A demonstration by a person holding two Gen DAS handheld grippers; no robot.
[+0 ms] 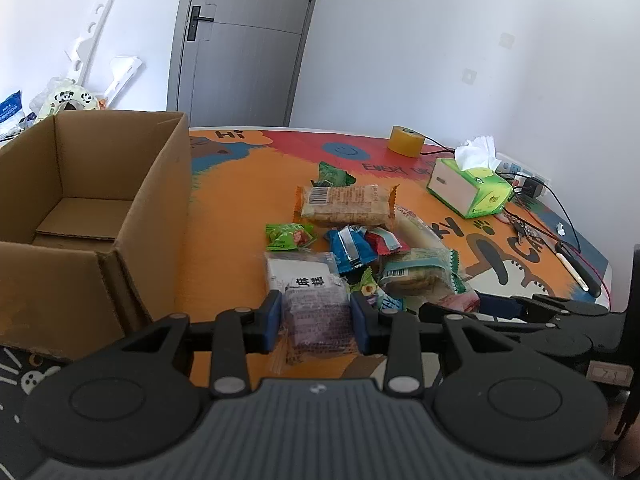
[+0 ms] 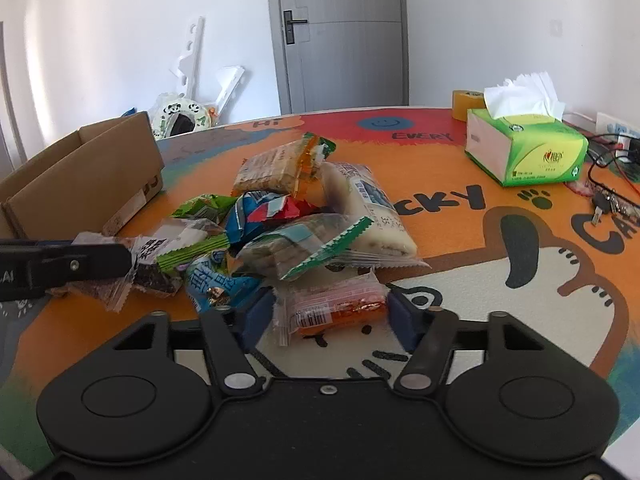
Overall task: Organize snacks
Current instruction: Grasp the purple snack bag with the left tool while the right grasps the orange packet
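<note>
Two grippers: both low at the near edge of the snack pile on the colourful cartoon-printed table mat.
Left gripper: blue pads on either side of a clear wrapper with a dark purple cake and a white label, touching its edges; firmness of the grip cannot be told.
Right gripper: jaws set around a clear packet with an orange-red snack, pads at or just beside its ends.
Snack pile: a long tan cracker pack, green, blue and red small packets, a green-edged biscuit pack.
Open brown cardboard box: left of pile.
Green tissue box: far right, near a yellow tape roll.
</note>
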